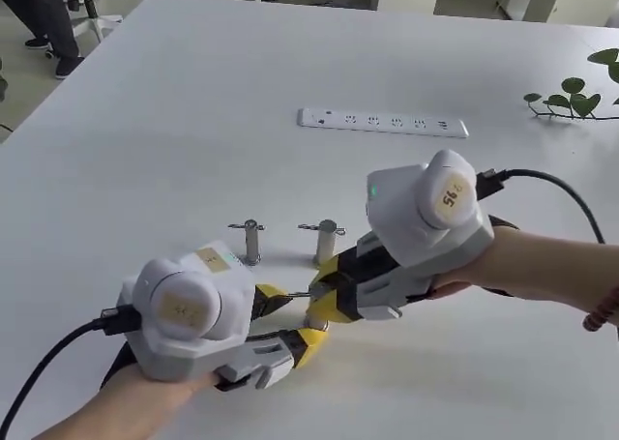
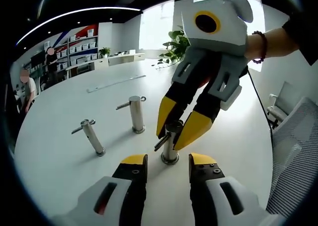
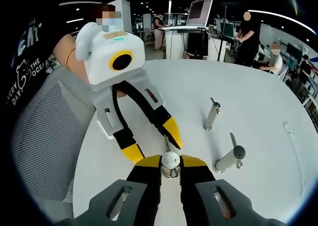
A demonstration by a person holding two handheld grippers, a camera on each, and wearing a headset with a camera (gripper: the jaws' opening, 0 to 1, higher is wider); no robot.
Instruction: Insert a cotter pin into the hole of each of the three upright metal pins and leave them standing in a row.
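Head view: white table (image 1: 145, 121), power strip (image 1: 383, 122) toward far edge, plant sprig (image 1: 573, 94) at right edge. Two metal pins stand upright mid-table, closer to near edge: left pin (image 1: 251, 241) & middle pin (image 1: 327, 241), each w/ fitted cotter pins (image 1: 309, 228) thru the top. Just in front of them right gripper (image 1: 322, 290) & left gripper (image 1: 290, 317) meet tip to tip; the pin btwn them is mostly hidden. Left gripper view: third pin (image 2: 170, 147) upright on table, just ahead of left gripper's own jaws, which stand wide apart w/ nothing in them. Right gripper (image 2: 174, 131) is above it, yellow tips clamped on the pin's top; third cotter pin (image 2: 160, 143) sticks out sideways near the top. Right gripper view: own jaws narrow, closed on third pin's round head (image 3: 170, 159); left gripper (image 3: 154, 142) opposite, jaws spread, one tip beside the cotter pin's end. Other two pins stand to the right, apart from it.
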